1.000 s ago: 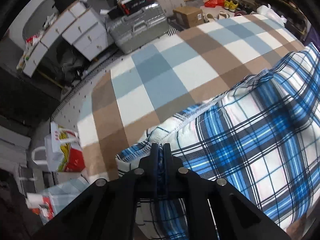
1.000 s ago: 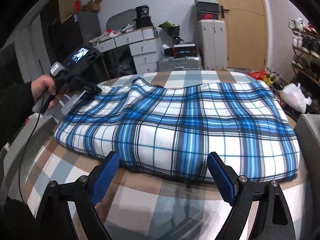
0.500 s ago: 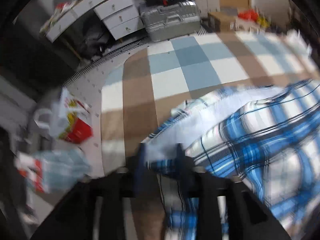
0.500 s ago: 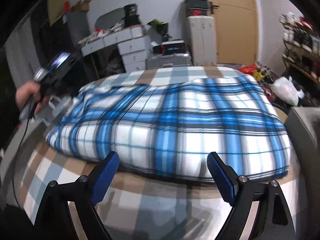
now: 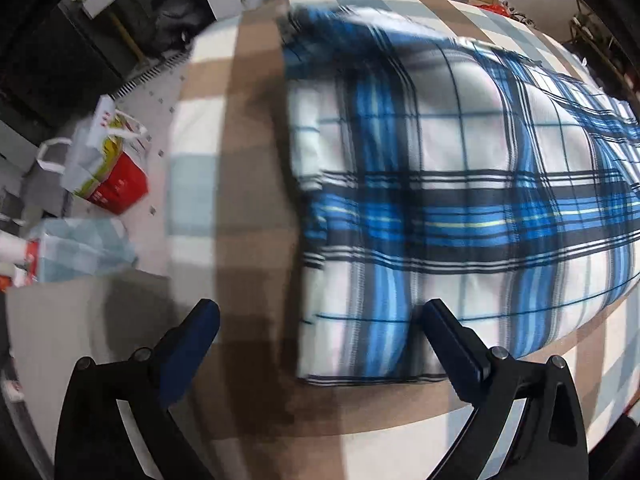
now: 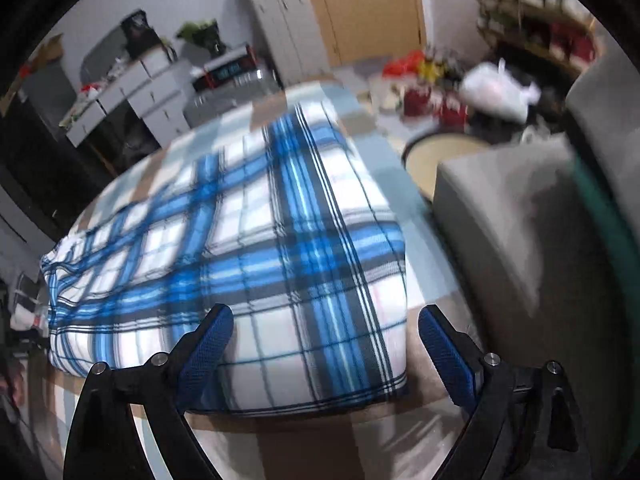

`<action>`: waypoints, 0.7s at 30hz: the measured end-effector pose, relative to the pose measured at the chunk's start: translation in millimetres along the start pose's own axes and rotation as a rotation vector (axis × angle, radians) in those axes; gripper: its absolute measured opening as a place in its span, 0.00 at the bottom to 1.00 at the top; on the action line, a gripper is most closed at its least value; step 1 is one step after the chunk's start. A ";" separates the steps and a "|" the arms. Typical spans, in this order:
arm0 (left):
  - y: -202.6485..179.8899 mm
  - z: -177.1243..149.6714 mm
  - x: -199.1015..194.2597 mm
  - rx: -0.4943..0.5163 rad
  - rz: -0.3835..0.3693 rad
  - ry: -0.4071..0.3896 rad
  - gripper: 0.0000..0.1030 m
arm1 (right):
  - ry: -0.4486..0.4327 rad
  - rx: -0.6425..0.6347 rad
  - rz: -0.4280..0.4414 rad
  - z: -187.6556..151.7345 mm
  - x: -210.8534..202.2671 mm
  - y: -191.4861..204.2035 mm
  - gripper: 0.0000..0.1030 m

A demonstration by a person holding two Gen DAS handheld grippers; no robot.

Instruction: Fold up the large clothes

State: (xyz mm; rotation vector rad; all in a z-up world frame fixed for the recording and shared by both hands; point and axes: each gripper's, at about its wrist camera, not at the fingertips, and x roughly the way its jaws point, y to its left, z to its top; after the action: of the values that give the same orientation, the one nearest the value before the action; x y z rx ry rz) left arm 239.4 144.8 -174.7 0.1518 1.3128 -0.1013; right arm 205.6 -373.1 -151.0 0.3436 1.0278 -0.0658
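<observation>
Left gripper (image 5: 318, 322), jaws opening, frames the folded plaid cloth's (image 5: 460, 184) corner.

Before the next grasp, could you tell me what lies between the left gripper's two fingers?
In the left wrist view, the left gripper, jaws opening, frames the near corner of the plaid blanket and bare checked bedcover; nothing is pinched.

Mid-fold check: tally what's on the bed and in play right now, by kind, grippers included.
Blue plaid folded blanket: 1
Checked bedcover underneath: 1
Grippers: 2, the left gripper with jaws opening and nothing between the fingers, the right gripper open over the blanket's near corner
Total: 4
</observation>
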 end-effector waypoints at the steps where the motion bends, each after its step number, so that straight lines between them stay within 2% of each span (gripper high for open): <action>1: -1.7 1.0 1.4 -0.014 -0.008 0.008 0.96 | 0.021 -0.002 0.014 0.6 3.9 0.5 0.87; 2: -3.2 2.8 2.1 -0.024 -0.035 0.011 0.95 | 0.029 -0.003 0.022 0.5 6.3 0.6 0.82; 3: -3.6 3.2 1.7 -0.031 -0.067 0.010 0.87 | 0.037 -0.003 0.032 0.7 9.3 0.6 0.70; 4: -3.6 2.6 -0.3 -0.039 -0.108 0.013 0.77 | 0.048 -0.008 0.039 1.4 11.5 2.1 0.53; 5: -5.6 2.4 -2.1 -0.041 -0.093 0.000 0.64 | 0.047 -0.025 0.043 1.1 11.4 5.0 0.43; 6: -8.7 2.6 -5.1 -0.030 -0.073 -0.018 0.49 | 0.042 -0.045 0.055 0.0 9.7 8.4 0.20; 7: -11.7 3.0 -8.0 -0.019 -0.085 -0.029 0.39 | 0.036 -0.055 0.066 -1.2 7.5 9.8 0.12; 8: -14.8 3.0 -11.3 -0.012 -0.087 -0.036 0.13 | 0.022 -0.062 0.068 -1.9 4.4 10.8 0.11; 9: -17.3 2.2 -12.2 -0.014 -0.086 -0.031 0.08 | -0.001 -0.074 0.065 -3.0 -0.5 11.6 0.10; 13: -22.6 -12.7 -18.5 -0.010 -0.085 0.003 0.06 | -0.062 -0.106 0.016 -11.9 -16.7 9.8 0.08; 16: -29.6 -34.0 -23.6 -0.007 -0.088 0.048 0.05 | -0.069 -0.134 -0.024 -23.3 -30.3 11.6 0.08; 19: -35.6 -67.4 -38.1 -0.003 -0.090 0.059 0.05 | -0.064 -0.215 -0.094 -45.9 -45.3 19.9 0.08; 21: -36.4 -95.6 -50.9 0.000 -0.123 0.058 0.04 | -0.061 -0.263 -0.126 -65.3 -58.9 22.8 0.08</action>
State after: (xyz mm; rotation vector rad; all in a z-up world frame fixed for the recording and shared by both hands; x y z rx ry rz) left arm 129.5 124.4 -151.0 0.0750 1.3798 -0.2027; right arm 125.8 -337.5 -125.9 0.0370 0.9836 -0.0535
